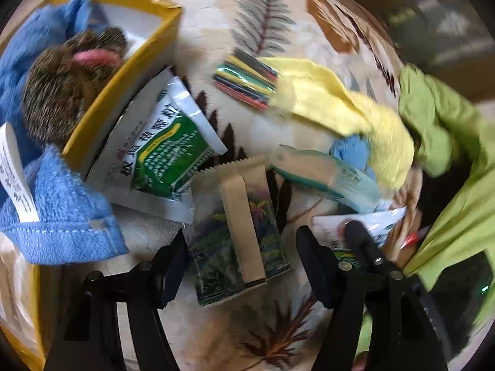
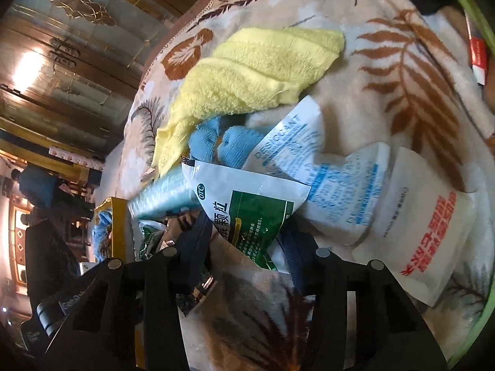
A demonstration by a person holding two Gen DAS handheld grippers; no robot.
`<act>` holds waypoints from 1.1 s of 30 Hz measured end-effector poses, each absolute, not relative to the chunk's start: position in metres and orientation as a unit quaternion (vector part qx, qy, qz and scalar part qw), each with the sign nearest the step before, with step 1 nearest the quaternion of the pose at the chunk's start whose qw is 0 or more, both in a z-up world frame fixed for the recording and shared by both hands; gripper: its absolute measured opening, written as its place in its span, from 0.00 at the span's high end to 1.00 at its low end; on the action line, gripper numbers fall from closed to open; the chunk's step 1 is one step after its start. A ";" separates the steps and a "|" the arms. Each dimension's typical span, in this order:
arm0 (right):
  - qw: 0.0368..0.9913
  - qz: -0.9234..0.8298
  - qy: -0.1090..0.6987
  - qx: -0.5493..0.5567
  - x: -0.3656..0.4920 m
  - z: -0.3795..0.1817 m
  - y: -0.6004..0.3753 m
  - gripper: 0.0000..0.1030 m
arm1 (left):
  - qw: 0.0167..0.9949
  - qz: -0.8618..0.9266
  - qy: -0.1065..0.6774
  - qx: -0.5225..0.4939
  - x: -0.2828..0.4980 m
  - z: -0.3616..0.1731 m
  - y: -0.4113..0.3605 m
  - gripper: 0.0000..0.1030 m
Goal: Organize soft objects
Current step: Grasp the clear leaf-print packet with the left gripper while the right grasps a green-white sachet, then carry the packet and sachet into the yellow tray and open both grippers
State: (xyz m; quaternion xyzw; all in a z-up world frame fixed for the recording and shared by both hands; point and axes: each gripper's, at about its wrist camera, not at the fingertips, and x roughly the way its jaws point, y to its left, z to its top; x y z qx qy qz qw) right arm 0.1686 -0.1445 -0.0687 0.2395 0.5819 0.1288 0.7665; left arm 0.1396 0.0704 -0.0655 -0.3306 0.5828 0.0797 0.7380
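Our left gripper (image 1: 241, 266) stands spread over a dark leaf-print sachet (image 1: 238, 247) on the fleece blanket (image 1: 216, 24), pads clear. Our right gripper (image 2: 247, 241) pinches a green-and-white OTC sachet (image 2: 247, 204). The yellow box (image 1: 123, 92) holds a blue towel (image 1: 62, 216).

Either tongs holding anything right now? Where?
Right tongs appear clamped on the green-and-white sachet, at its lower end. Left tongs open; leaf-print packet lies between, unheld.
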 end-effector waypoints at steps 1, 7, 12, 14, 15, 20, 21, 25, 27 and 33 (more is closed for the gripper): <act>0.768 0.129 0.580 0.240 0.167 -0.067 -0.146 0.59 | 0.743 0.084 0.588 -0.307 0.140 -0.065 0.065 0.44; 0.768 0.144 0.573 0.248 0.156 -0.058 -0.155 0.60 | 0.753 0.069 0.591 -0.281 0.135 -0.062 0.068 0.63; 0.771 0.154 0.567 0.248 0.138 -0.047 -0.161 0.60 | 0.759 0.057 0.589 -0.273 0.126 -0.060 0.070 0.64; 0.771 0.153 0.567 0.247 0.137 -0.046 -0.161 0.60 | 0.759 0.055 0.588 -0.274 0.120 -0.060 0.071 0.64; 0.771 0.152 0.567 0.248 0.136 -0.045 -0.162 0.60 | 0.760 0.053 0.588 -0.272 0.118 -0.059 0.070 0.64; 0.770 0.163 0.564 0.250 0.123 -0.035 -0.165 0.60 | 0.757 0.030 0.594 -0.272 0.101 -0.055 0.072 0.67; 0.771 0.166 0.562 0.250 0.121 -0.033 -0.165 0.60 | 0.757 0.024 0.594 -0.272 0.097 -0.053 0.073 0.67; 0.769 0.180 0.561 0.249 0.112 -0.025 -0.162 0.60 | 0.761 0.005 0.589 -0.272 0.078 -0.042 0.077 0.67; 0.768 0.184 0.561 0.248 0.109 -0.022 -0.160 0.60 | 0.764 -0.005 0.587 -0.268 0.070 -0.036 0.077 0.67; 0.765 0.204 0.561 0.242 0.100 -0.011 -0.146 0.60 | 0.774 -0.029 0.577 -0.261 0.046 -0.010 0.088 0.67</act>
